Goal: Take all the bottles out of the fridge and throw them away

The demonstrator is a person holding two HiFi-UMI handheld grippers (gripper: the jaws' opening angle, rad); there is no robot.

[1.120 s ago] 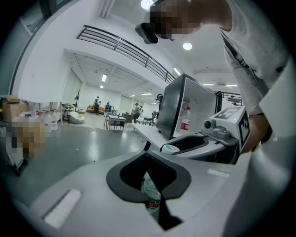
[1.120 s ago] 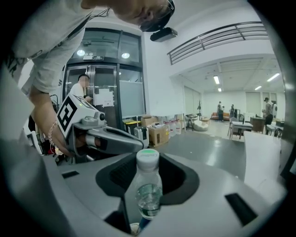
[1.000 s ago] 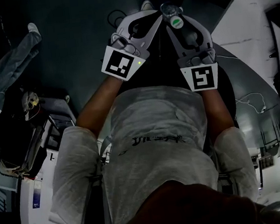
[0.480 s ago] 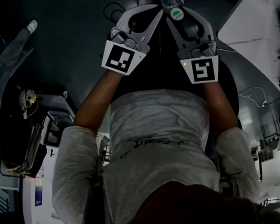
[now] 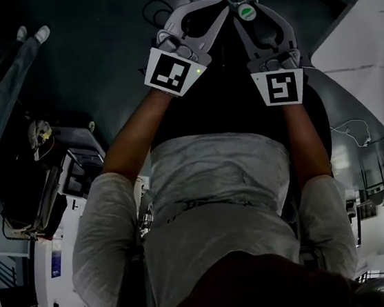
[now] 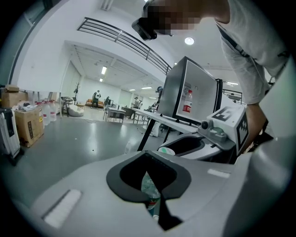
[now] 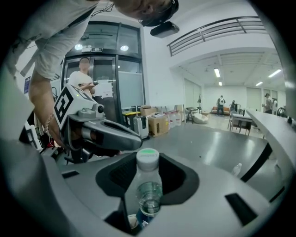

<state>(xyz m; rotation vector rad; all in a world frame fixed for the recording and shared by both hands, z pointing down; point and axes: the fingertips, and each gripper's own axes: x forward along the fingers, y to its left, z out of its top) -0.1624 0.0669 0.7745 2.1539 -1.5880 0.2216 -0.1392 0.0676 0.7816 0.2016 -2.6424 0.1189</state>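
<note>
Two bottles carried at once: left gripper (image 5: 216, 7) pinches crumpled bottle (image 6: 149, 187); right gripper (image 5: 246, 2) clamps capped bottle (image 7: 149, 185), cap past its pads. Likely spares second trip to bin.

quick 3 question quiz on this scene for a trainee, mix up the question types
1. True or false: the right gripper is empty.
2. The capped bottle has a cap that is: A red, B white and green, C black.
3. Fill in: the left gripper holds a crumpled clear ____.

Key
1. False: it grips the capped bottle.
2. B
3. bottle: the crumpled bottle sits between its jaws.
</note>
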